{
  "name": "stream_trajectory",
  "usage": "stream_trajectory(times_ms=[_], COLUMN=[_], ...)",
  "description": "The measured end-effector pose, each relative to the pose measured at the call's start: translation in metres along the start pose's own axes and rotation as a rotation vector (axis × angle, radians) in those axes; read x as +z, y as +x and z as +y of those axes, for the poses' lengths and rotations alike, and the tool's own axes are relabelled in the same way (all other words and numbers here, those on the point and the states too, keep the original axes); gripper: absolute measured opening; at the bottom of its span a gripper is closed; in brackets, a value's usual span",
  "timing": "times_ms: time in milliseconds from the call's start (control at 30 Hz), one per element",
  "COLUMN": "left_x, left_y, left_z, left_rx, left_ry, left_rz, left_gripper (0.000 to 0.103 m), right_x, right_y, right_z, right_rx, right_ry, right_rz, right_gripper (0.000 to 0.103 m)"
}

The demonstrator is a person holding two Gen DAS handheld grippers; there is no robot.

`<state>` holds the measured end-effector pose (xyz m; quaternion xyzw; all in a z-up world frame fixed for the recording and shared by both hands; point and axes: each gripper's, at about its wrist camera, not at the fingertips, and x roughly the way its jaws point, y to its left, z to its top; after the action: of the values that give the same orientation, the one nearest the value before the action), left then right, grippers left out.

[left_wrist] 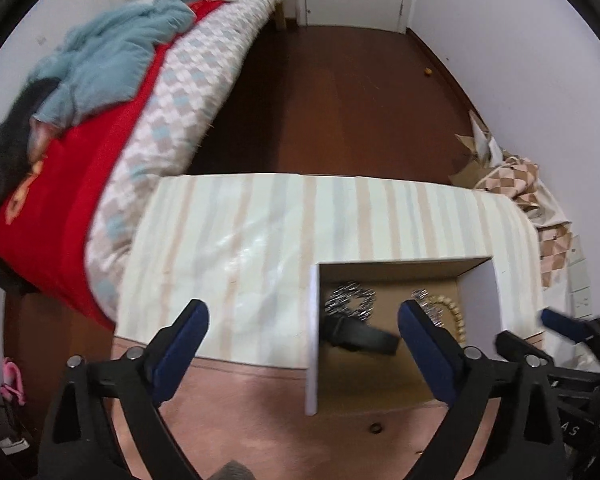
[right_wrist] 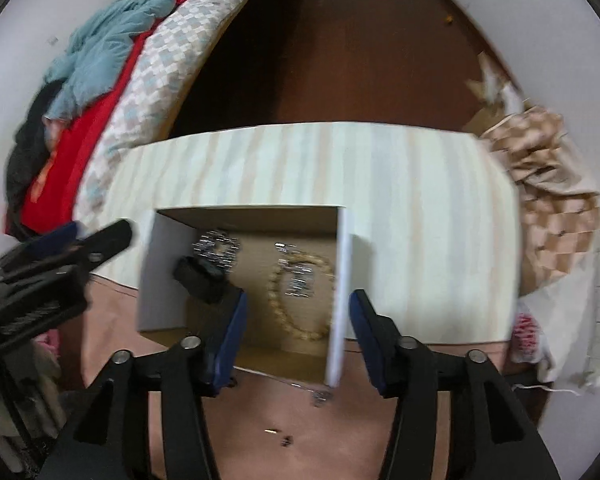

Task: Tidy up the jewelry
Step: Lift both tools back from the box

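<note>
An open cardboard box [left_wrist: 312, 332] [right_wrist: 148, 276] with white walls sits on the striped table. Inside lie a silver chain [left_wrist: 350, 300] [right_wrist: 216, 246], a black strap-like piece [left_wrist: 360, 336] [right_wrist: 200, 280], a cream bead necklace [left_wrist: 456, 316] [right_wrist: 300, 304] and a small silver piece [right_wrist: 298, 280]. My left gripper [left_wrist: 302, 320] is open and empty, hovering over the box's left wall. My right gripper [right_wrist: 296, 320] is open and empty, just above the box's near right side. A small ring [left_wrist: 375, 429] and tiny loose pieces [right_wrist: 320, 398] lie on the pink surface in front of the box.
The striped cloth [left_wrist: 240, 232] covers the table, with a pink strip [right_wrist: 300, 440] at the near edge. A bed with red and checked bedding [left_wrist: 100, 160] stands at left. Checked bags and cardboard [right_wrist: 548, 184] lie at right. Dark wood floor [left_wrist: 340, 100] is beyond.
</note>
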<state>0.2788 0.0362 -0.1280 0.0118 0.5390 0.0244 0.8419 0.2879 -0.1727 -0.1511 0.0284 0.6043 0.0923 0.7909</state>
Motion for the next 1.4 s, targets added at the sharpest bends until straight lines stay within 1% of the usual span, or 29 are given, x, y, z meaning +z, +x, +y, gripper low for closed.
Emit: stream_trajectory(times_ms=[67,167,233,333,467,733,833,967,1233,1400], left_x=[-0.01,-0.025,-0.032,-0.042,-0.051,-0.068,-0.075,-0.082,-0.093,-0.099], left_y=[-0.004,-0.008,-0.009,-0.014,-0.028,-0.084,-0.107,-0.135,-0.177,-0.192], left_z=[-0.001,-0.002,-0.001,-0.001,-0.002,-0.005,-0.005,-0.002,-0.002,0.0], left_rx=[0.023,0.039,0.037,0.03,0.018,0.02,0.02,0.003,-0.028,-0.03], left_ry=[0.01,0.01,0.004,-0.007,-0.016,-0.02,-0.025,-0.04,-0.044,-0.043], left_rz=[-0.016,-0.025,-0.019,-0.014,-0.028,-0.129,-0.172,-0.217,-0.28,-0.304], left_gripper=[0.101,0.102,0.102,0.102,0.102,0.102,0.102,0.102,0.102,0.102], right_x=[-0.009,-0.022,-0.03,-0.038,-0.045,-0.068,-0.076,-0.09,-0.116,-0.128], right_y=[-0.002,-0.004,-0.007,-0.014,-0.031,-0.095,-0.118,-0.15,-0.202,-0.225], right_z=[0.0,-0.003,-0.002,0.004,0.012,0.024,0.028,0.033,0.042,0.047], right_rx=[-0.056,-0.108,-0.141,-0.176,-0.187,-0.229,-0.234,-0.235,-0.244,-0.232], right_ry=[0.0,0.007,0.001,-0.006,-0.003,0.0,0.0,0.005,0.007,0.018], right_rz=[-0.011,-0.025,-0.042,-0.072,-0.114,-0.253,-0.294,-0.351,-0.448,-0.489], right_gripper=[0.084,0.096,0.1,0.1,0.1,0.1,0.1,0.1,0.1,0.1])
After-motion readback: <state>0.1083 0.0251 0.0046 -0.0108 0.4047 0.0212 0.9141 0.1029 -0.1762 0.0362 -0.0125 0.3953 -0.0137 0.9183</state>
